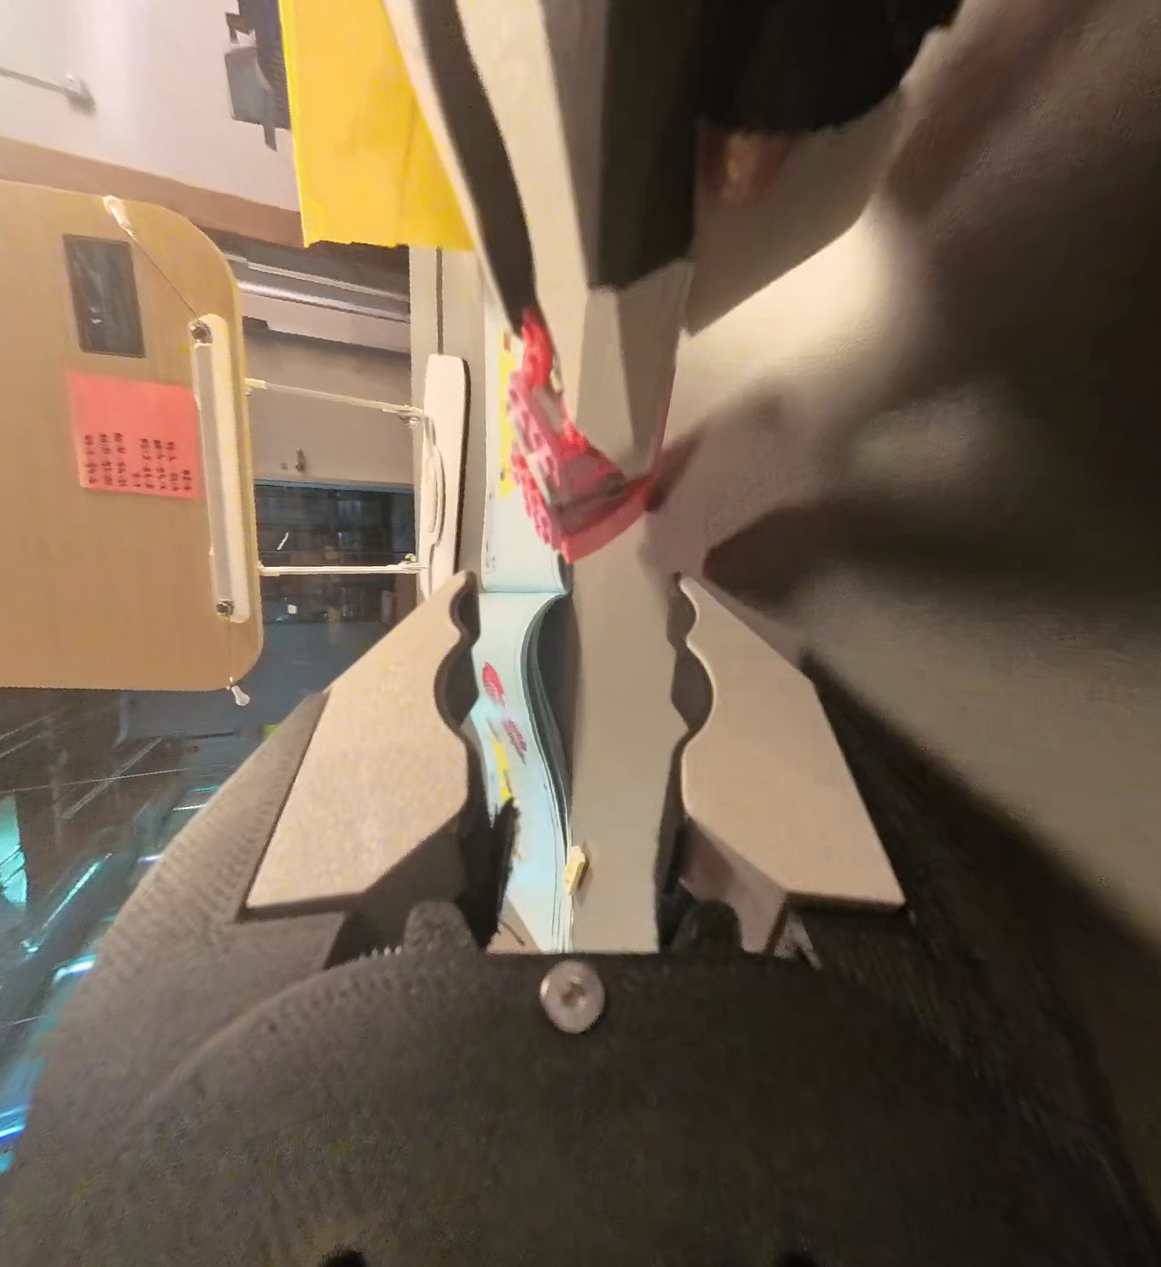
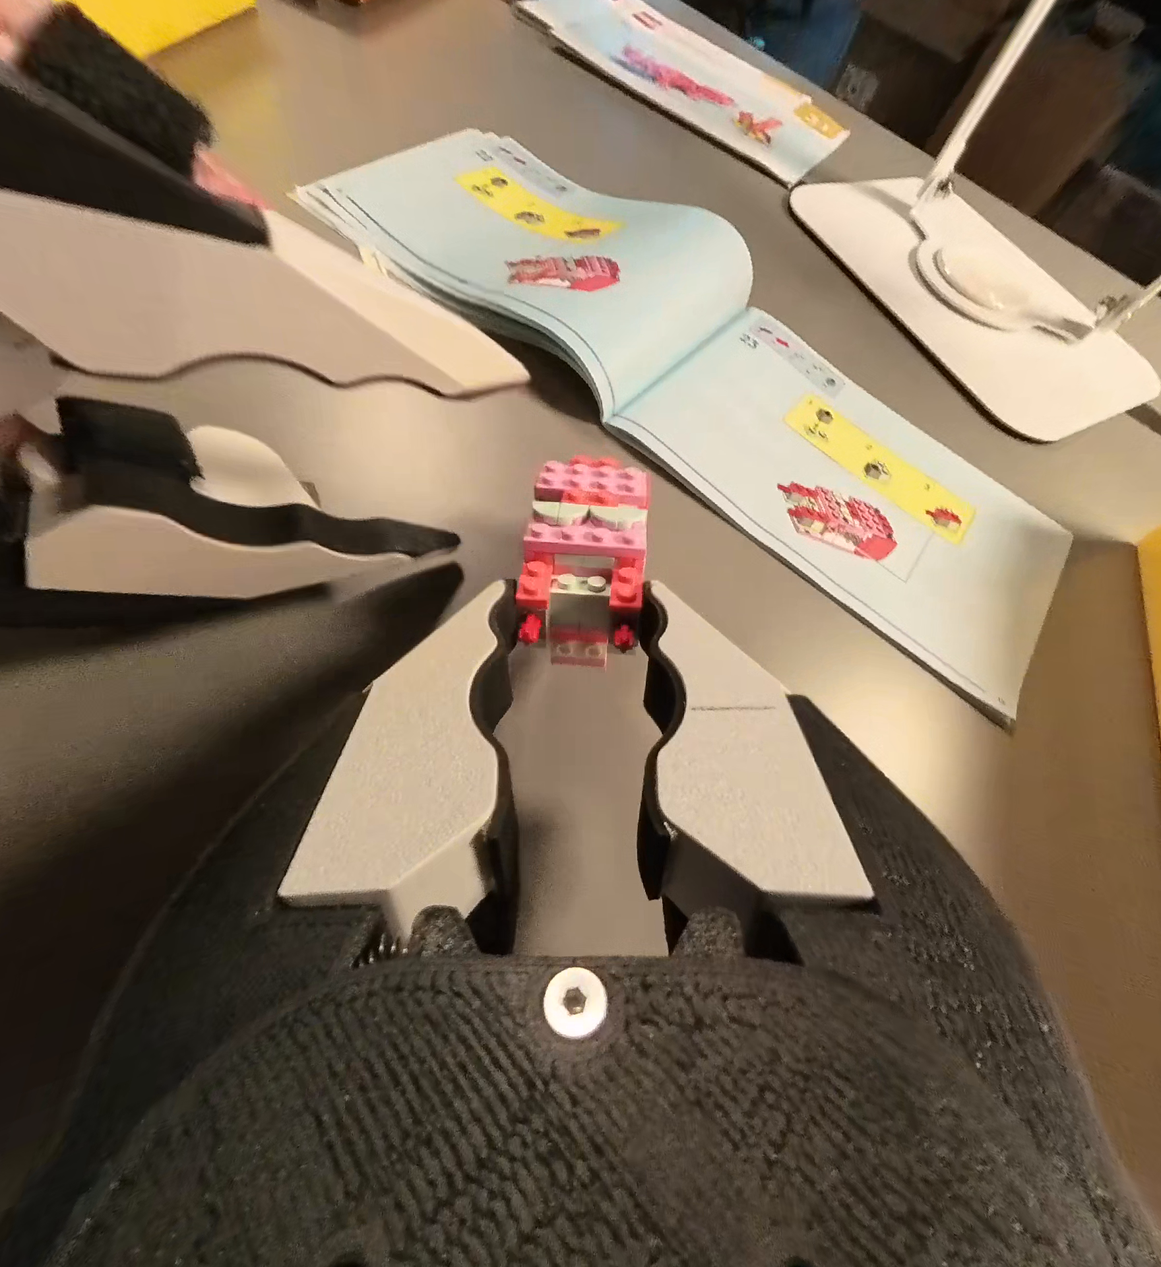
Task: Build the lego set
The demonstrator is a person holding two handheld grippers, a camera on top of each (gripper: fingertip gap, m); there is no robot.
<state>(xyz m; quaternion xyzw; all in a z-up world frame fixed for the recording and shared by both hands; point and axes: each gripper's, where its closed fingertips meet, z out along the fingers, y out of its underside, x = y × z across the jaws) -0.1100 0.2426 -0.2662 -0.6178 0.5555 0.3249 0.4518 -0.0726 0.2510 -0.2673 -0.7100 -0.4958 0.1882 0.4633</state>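
Between my right gripper (image 2: 578,617) fingertips sits a pink-and-red brick model (image 2: 588,541), pinched at its red lower sides, apparently to steady it. At 9 o'clock my left gripper (image 2: 458,466) hovers, fingers spread, holding nothing. Open instruction booklet (image 2: 674,302) at 1 o'clock on the grey table (image 2: 372,96). No containers visible.

Beside the pink brick model (image 1: 564,445), the other gripper (image 1: 975,445) is a motion-blurred smear; the booklet (image 1: 519,699) behind the model is partly hidden.
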